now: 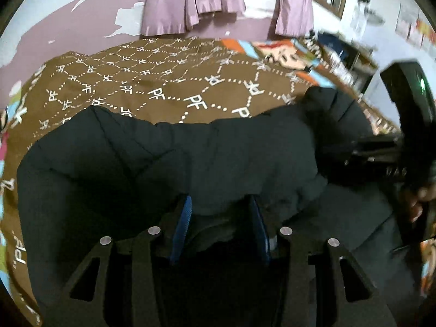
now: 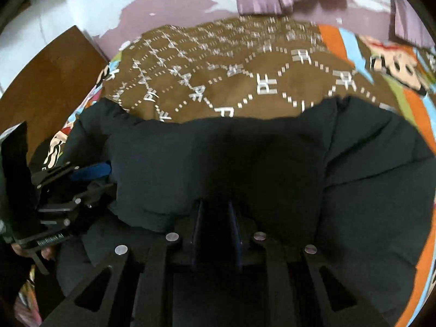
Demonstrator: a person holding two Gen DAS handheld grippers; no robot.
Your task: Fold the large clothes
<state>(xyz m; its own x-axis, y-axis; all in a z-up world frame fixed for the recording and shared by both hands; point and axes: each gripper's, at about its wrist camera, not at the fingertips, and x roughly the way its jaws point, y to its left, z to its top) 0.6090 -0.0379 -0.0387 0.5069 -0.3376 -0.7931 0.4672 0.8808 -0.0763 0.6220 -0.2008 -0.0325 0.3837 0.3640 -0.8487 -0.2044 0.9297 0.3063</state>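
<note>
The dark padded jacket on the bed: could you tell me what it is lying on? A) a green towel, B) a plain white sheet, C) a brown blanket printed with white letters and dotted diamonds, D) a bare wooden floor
C: the dark padded jacket rests on a brown blanket printed with white letters joined by dotted diamond lines, seen past its far edge in both wrist views.

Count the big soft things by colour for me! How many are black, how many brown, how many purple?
Black: 1, the puffy jacket
Brown: 1, the blanket with white letters
Purple: 2, the curtain panels
Total: 4
</note>
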